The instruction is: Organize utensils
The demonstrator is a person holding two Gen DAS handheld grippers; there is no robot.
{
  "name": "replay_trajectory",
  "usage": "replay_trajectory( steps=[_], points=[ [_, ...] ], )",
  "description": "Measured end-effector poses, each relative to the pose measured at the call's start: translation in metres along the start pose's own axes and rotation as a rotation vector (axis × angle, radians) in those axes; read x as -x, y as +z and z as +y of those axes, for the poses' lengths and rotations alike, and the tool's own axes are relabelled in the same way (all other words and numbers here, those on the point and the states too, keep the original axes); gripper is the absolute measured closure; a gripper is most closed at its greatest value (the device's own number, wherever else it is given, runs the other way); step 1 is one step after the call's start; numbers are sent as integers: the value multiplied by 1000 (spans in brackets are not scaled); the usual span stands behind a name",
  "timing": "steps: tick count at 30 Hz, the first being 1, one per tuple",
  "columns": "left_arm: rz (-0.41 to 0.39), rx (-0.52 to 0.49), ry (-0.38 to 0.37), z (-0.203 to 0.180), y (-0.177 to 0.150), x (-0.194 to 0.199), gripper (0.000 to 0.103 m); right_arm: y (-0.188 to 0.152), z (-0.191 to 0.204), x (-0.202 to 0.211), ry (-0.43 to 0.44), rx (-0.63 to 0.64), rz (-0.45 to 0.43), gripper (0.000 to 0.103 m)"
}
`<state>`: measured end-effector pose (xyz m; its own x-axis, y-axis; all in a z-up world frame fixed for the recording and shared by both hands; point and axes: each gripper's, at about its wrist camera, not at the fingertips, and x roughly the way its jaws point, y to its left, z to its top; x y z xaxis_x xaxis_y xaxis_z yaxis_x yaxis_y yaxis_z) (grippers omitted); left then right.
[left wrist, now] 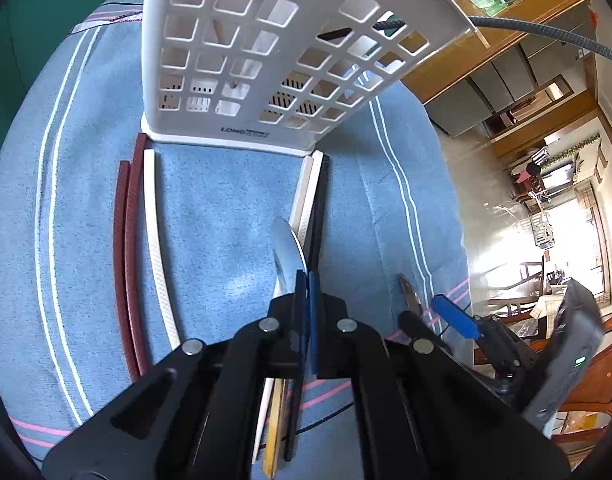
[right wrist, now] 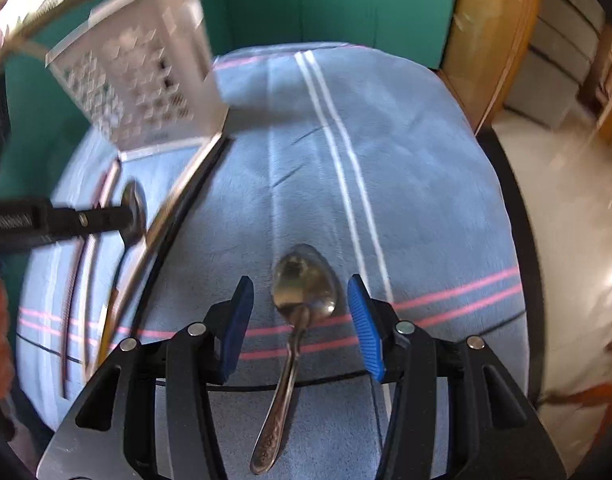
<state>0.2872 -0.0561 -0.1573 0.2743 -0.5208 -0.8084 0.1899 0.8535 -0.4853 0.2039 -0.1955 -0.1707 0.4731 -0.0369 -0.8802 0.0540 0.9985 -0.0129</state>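
My left gripper (left wrist: 307, 280) is shut on a metal spoon (left wrist: 287, 249), bowl sticking out ahead, a short way in front of the white perforated utensil basket (left wrist: 242, 52). It also shows in the right wrist view (right wrist: 130, 216) at the left. My right gripper (right wrist: 302, 300) is open, its blue pads either side of a second metal spoon (right wrist: 298, 304) lying on the blue cloth (right wrist: 386, 152). Dark red and white chopsticks (left wrist: 136, 240) lie left of the left gripper. White and black chopsticks (left wrist: 314, 200) lie under it, reaching to the basket's corner.
The basket (right wrist: 146, 92) stands at the far end of the blue striped cloth (left wrist: 218, 208). The right gripper (left wrist: 450, 316) shows at the lower right of the left wrist view. A grey cable (left wrist: 546, 34) runs above. Green wall behind; wooden furniture and floor to the right.
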Motion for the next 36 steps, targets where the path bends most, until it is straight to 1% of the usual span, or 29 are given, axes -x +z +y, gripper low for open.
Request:
replay_trajectory(
  steps=[1,2,3,4,6,8,10,11,12,14,15,18,19,21,22,23,24,25,28,30,31,33,35,36],
  points=[
    [1,0,2,-1,0,0,102,1,2,-5,-33,17,19,72],
    [1,-2,7,-1,-1,1,102,0,1,-7,-41,17,25,77],
    [1,-3,13,2,-2,3,102,0,-2,-7,-35,6,33,88],
    [1,-5,21,6,-3,5,102,0,-6,-7,-22,-9,36,95],
    [2,-2,23,11,-4,7,102,-1,-16,-5,18,-48,34,98],
    [-2,-3,25,15,-5,11,102,-1,-23,-2,50,-80,26,98],
    [-11,-10,18,16,-6,16,102,-3,-34,5,146,-129,3,98],
    [-22,-18,11,15,-5,20,102,-2,-37,8,180,-143,-9,98],
    [-36,-30,7,14,-5,25,102,-2,-41,13,233,-165,-33,98],
    [-65,-52,6,9,-6,33,102,-1,-41,20,267,-165,-53,98],
    [-69,-57,3,7,-6,35,102,-2,-39,22,287,-163,-52,98],
    [-66,-74,0,8,-10,41,102,-1,-30,16,409,-173,-7,98],
    [-71,-84,19,9,-13,44,102,-2,-28,14,439,-181,5,98],
    [-88,-113,82,7,-18,46,101,-5,-26,5,488,-204,32,98],
    [-93,-130,116,7,-21,48,101,-8,-25,4,487,-209,41,98],
    [-89,-139,131,7,-23,48,101,-9,-23,0,463,-206,51,98],
    [-83,-141,130,9,-22,48,101,-10,-20,-4,427,-196,60,98],
    [-77,-142,125,10,-22,47,101,-12,-18,-3,411,-190,65,98],
    [-66,-135,123,13,-21,44,101,-13,-14,-5,399,-173,80,96],
    [-61,-127,117,14,-21,42,101,-10,-12,-3,364,-154,70,90],
    [-59,-128,116,14,-20,41,101,-8,-11,-4,350,-144,64,81],
    [-58,-131,113,12,-21,41,101,1,-8,-7,322,-115,45,72],
    [-58,-132,114,11,-21,41,101,5,-9,-8,319,-89,48,72],
    [-58,-132,113,11,-21,39,101,7,-9,-11,337,-74,57,72]
  ],
)
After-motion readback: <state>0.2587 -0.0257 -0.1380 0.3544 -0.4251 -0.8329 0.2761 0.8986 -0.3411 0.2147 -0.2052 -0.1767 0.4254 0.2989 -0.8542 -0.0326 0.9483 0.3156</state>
